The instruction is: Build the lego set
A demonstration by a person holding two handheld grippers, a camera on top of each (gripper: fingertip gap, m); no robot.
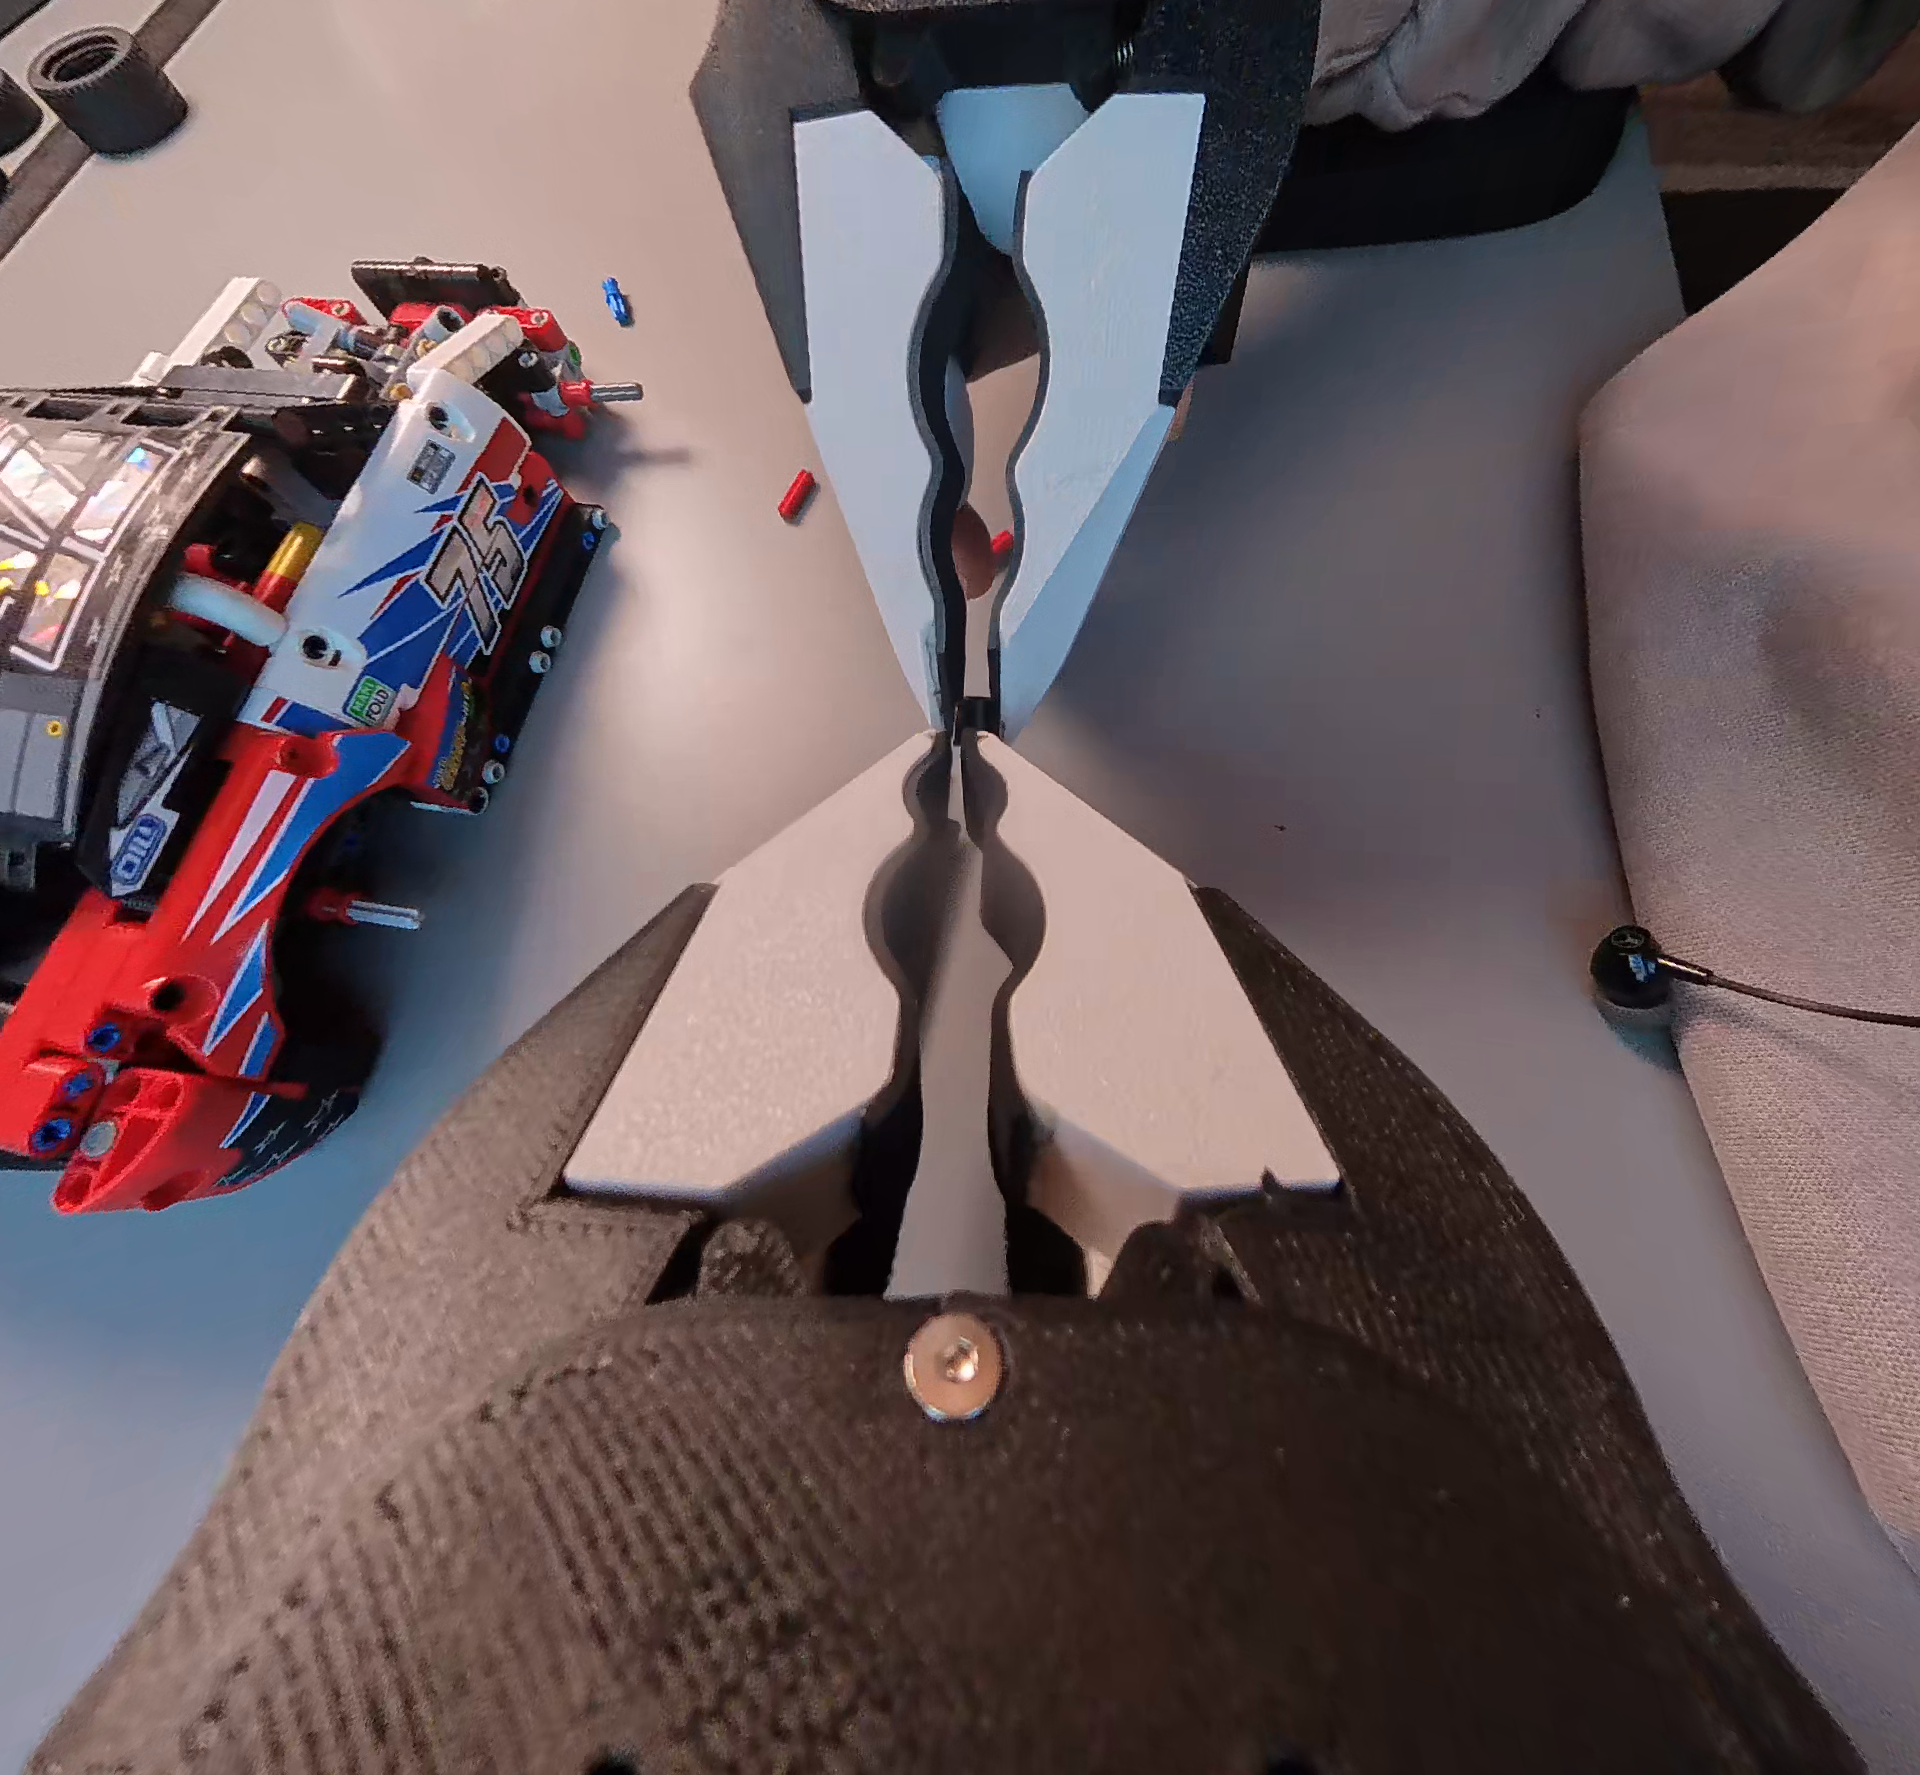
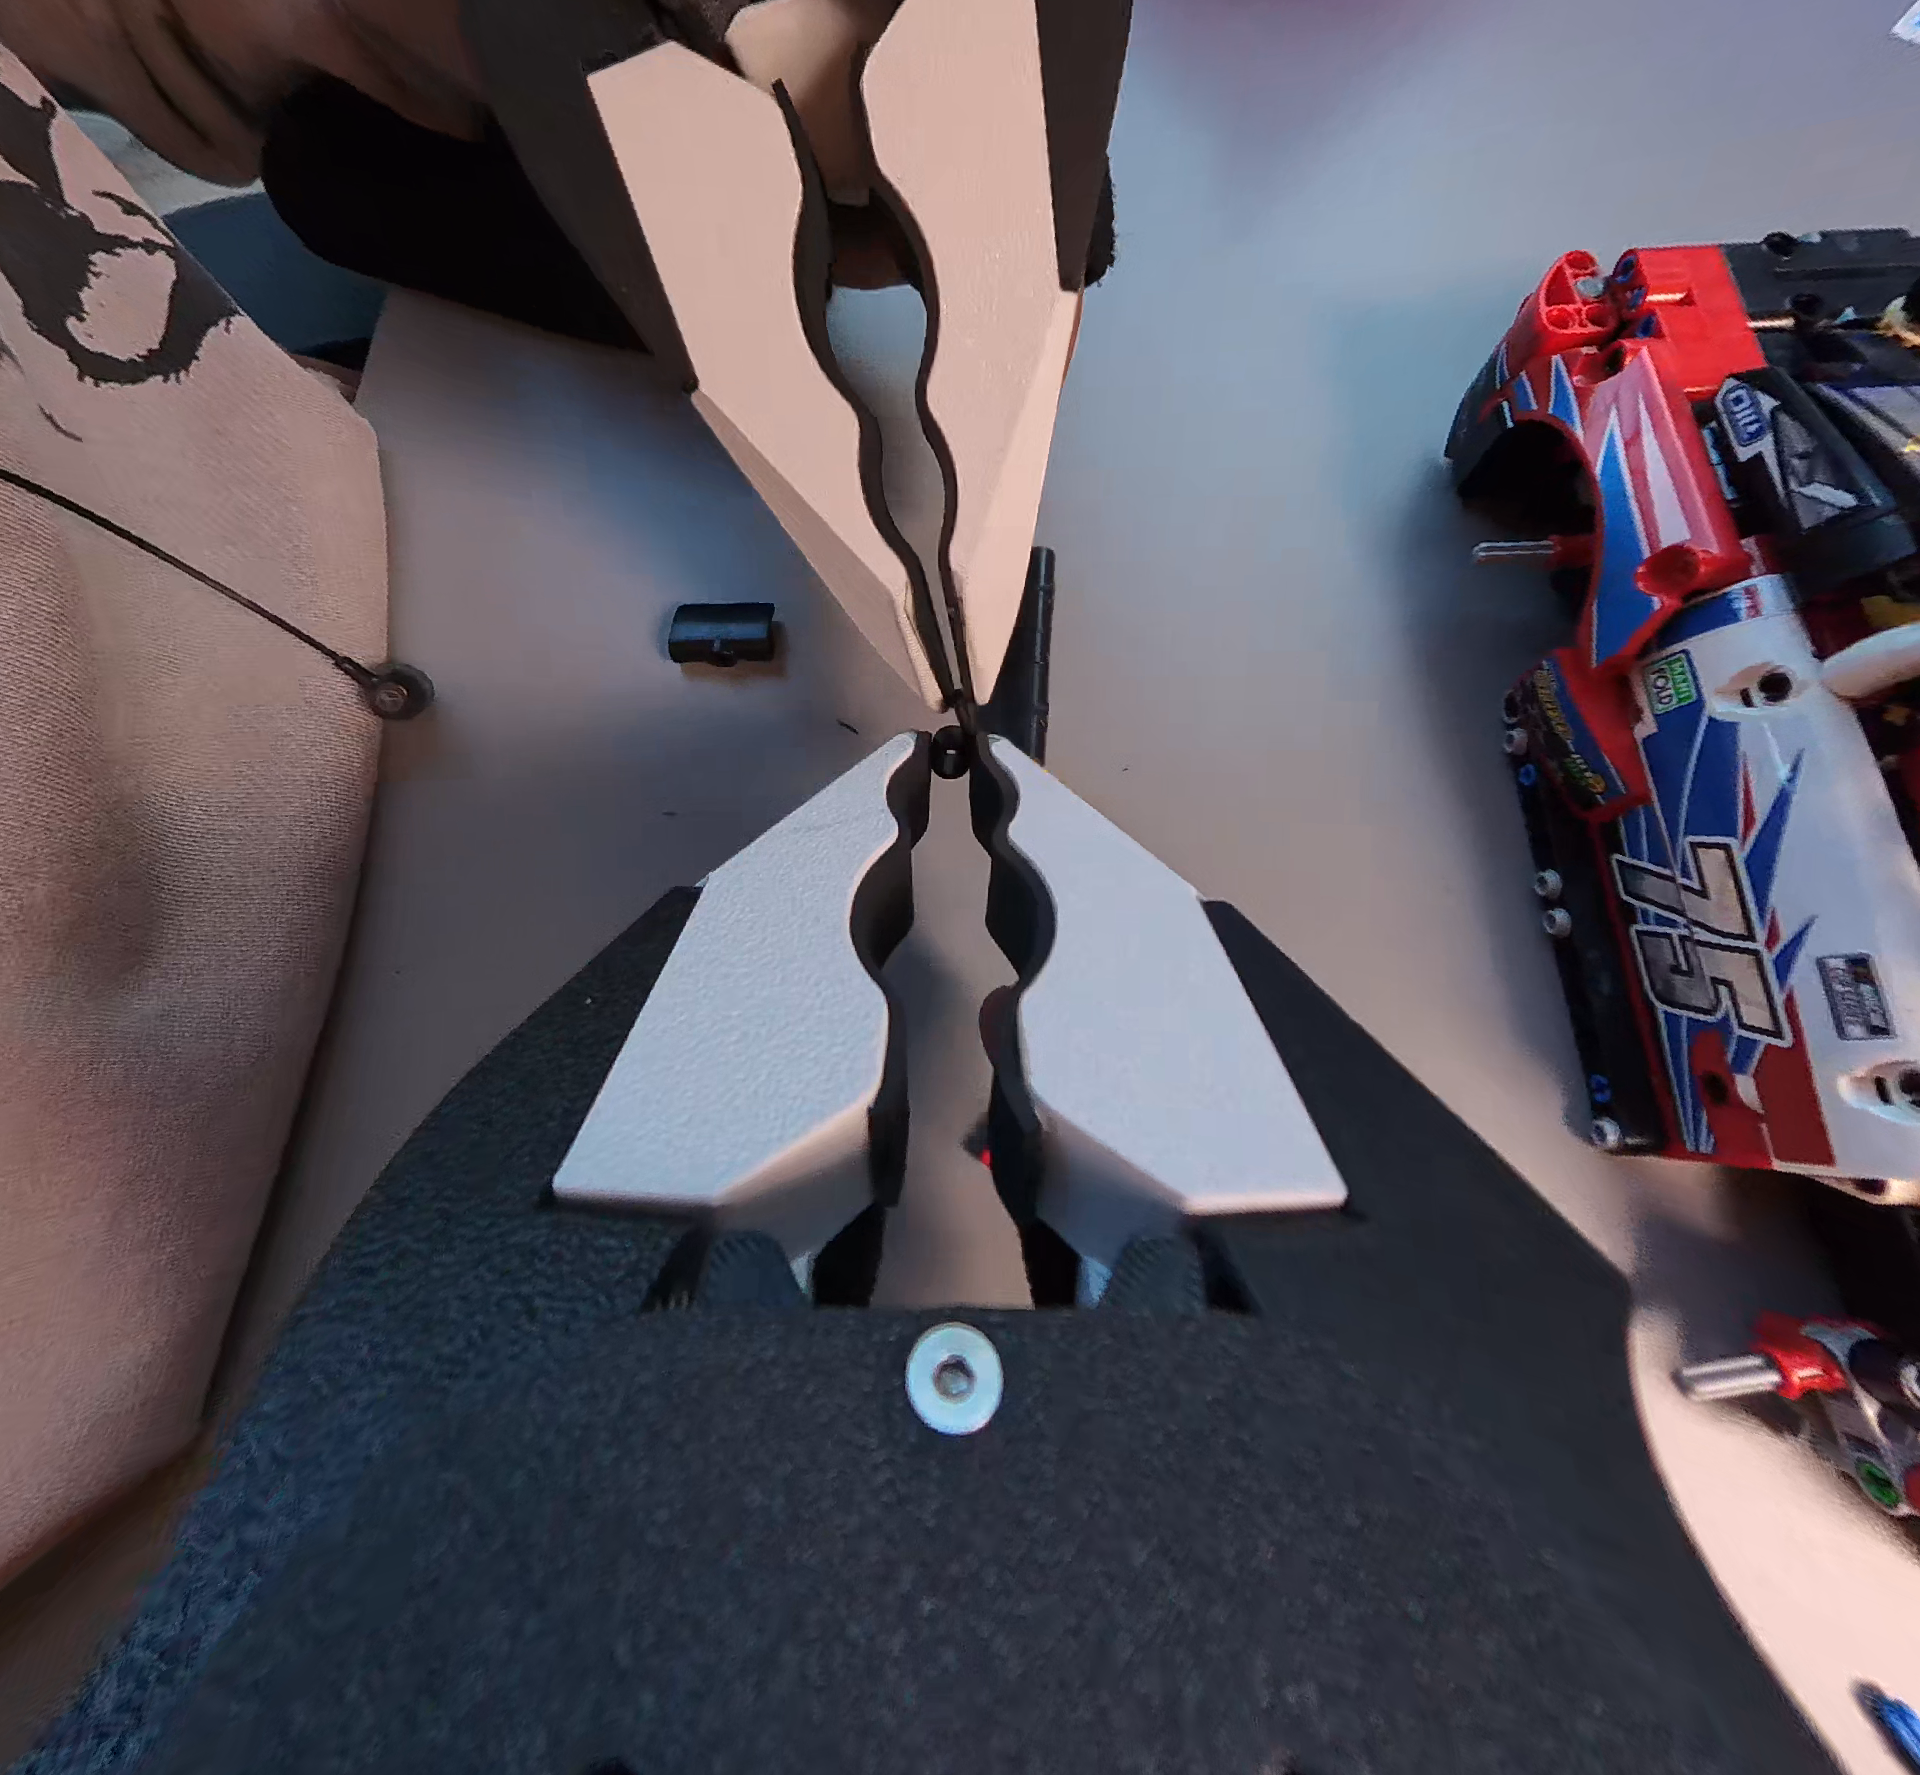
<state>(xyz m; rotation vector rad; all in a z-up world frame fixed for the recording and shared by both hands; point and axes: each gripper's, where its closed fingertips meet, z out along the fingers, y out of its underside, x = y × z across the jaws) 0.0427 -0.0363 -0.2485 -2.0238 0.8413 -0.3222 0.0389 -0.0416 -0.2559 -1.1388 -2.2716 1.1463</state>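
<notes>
Blk pin (image 2: pixel 948 751) — btwn 2 tools (tip-to-tip).

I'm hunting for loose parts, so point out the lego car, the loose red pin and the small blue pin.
lego car (image 1: pixel 312 686), left wrist view, on its white and blue side panel.
red pin (image 1: pixel 795 493), left wrist view, middle of the pin.
blue pin (image 1: pixel 616 300), left wrist view, middle of the pin.

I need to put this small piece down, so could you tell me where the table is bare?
Bare grey table lies between the grippers and the beige fabric. It is crowded left of the left gripper: the red, white and blue lego car, a loose red pin and a blue pin.
</notes>
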